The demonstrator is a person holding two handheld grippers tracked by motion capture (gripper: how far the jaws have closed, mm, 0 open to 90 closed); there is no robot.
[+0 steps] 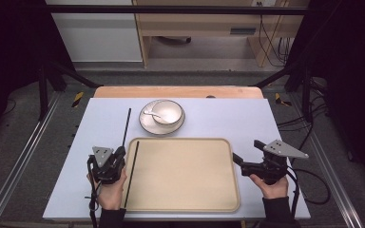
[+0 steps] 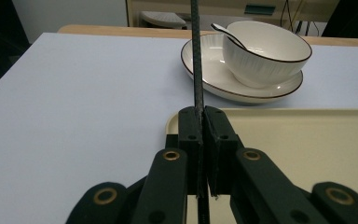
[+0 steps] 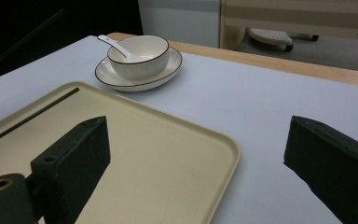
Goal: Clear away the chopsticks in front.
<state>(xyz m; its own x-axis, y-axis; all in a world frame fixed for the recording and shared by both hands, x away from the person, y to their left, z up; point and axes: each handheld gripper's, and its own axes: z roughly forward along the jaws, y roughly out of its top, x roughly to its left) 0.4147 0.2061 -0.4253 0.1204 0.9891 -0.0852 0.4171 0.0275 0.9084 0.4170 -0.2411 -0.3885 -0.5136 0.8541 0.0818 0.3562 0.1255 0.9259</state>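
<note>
A person's two hands grip black, hinged tools at the near edge of a pale lavender, matte tabletop [image 1: 209, 118]. At about 8 o'clock, the left gripper [image 1: 118, 154] has its flat jaws pressed tight on a thin, dark, woven-textured chopstick [image 2: 196, 56], which runs straight away from the hand toward 11 o'clock, past the tray's far left corner. A grey three-cornered plate rides on top of the tool. Just right of it, a second black chopstick [image 1: 131, 173] lies inside the tray, parallel to its left rim.

The tray [image 1: 228, 199] is a smooth, cream-coloured rectangle with rounded corners and a low raised lip, occupying the centre of the table. Beyond it at 12 o'clock sits a round white plate [image 1: 145, 124] with a thin dark rim, holding a white ribbed bowl [image 1: 168, 113] edged in the same dark line; a glossy white ceramic spoon [image 1: 149, 113] rests in the bowl, its handle leaning over the left side.

At about 4 o'clock, the right gripper [image 1: 246, 154] is held beside the tray's right edge, its blocky jaws spread wide apart around nothing.
</note>
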